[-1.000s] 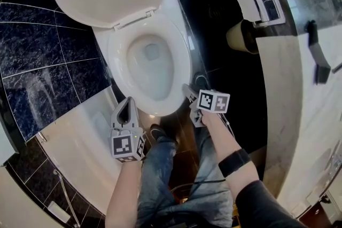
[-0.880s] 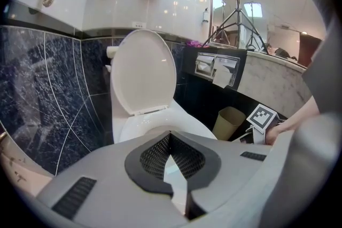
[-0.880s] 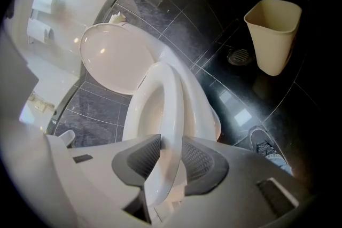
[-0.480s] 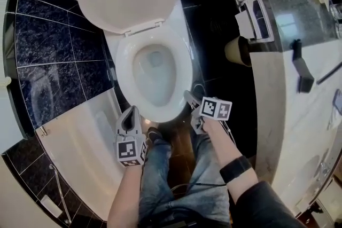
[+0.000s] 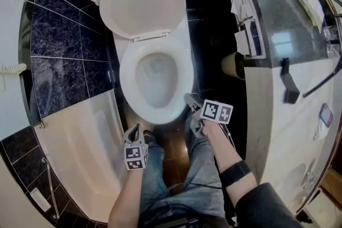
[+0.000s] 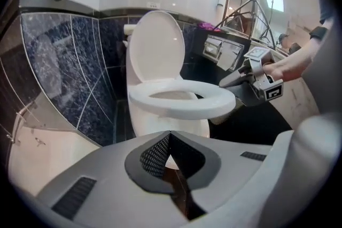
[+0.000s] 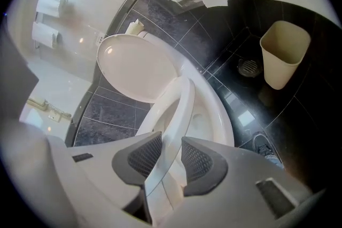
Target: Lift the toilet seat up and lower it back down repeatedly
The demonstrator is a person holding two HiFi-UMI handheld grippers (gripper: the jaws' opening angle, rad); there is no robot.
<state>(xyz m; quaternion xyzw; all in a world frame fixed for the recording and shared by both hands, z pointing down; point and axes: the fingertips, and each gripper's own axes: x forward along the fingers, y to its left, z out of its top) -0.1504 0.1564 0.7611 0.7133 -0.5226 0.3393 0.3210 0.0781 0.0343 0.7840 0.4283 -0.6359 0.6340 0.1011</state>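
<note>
The white toilet seat (image 5: 128, 83) has its front right rim between the pads of my right gripper (image 5: 188, 97), which is shut on it. In the right gripper view the seat (image 7: 176, 115) runs up from my right gripper (image 7: 171, 160), tilted off the bowl (image 7: 214, 115). Seen from the left gripper view, the seat (image 6: 181, 101) hovers just above the bowl with the right gripper (image 6: 235, 78) at its edge. The lid (image 5: 143, 2) stands upright against the tank. My left gripper (image 5: 137, 128) is shut and empty, short of the bowl's front left by the person's knee.
A beige bin (image 5: 235, 64) stands on the dark floor right of the toilet, near a floor drain (image 7: 248, 67). A white bathtub (image 5: 80, 141) lies to the left, a marble counter (image 5: 299, 115) to the right. The person's legs and a shoe (image 5: 149, 139) are below the bowl.
My left gripper has drawn back from the bowl's front rim toward the person's leg. The right gripper stays on the seat's front right rim. The head view now takes in more of the room.
</note>
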